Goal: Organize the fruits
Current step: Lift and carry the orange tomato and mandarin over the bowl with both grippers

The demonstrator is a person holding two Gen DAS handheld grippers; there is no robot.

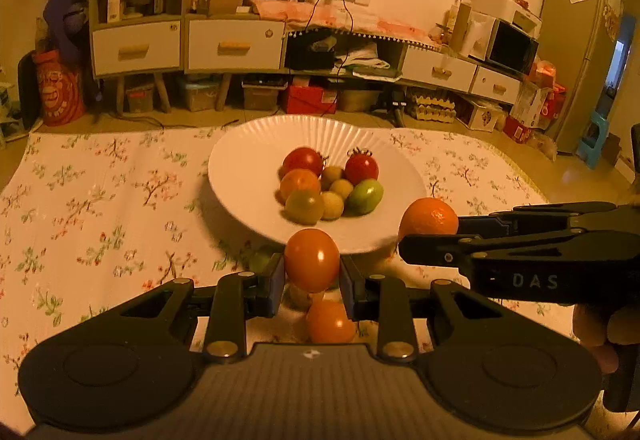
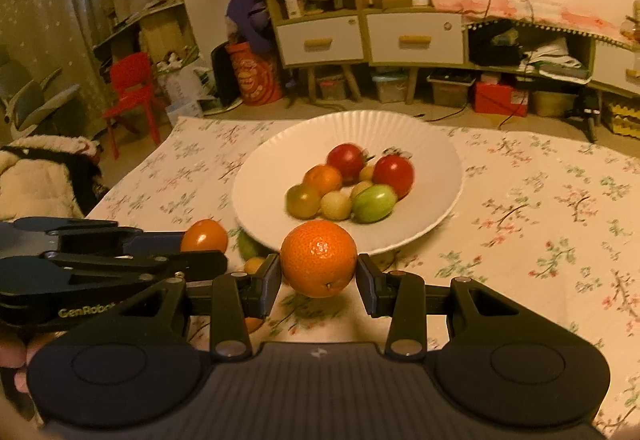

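The left gripper [image 1: 312, 272] clamps an orange tomato [image 1: 311, 259], the right gripper [image 2: 319, 276] a tangerine [image 2: 318, 258]; loose fruit [image 1: 330, 321] lies below, before the heaped plate [image 1: 240, 176].

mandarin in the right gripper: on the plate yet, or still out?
Out. The mandarin is clamped in the right gripper, in front of the plate's near rim, above the tablecloth.

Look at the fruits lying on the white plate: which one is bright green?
The green fruit at the pile's near right edge, just before a red tomato; the others are red, orange or yellowish.
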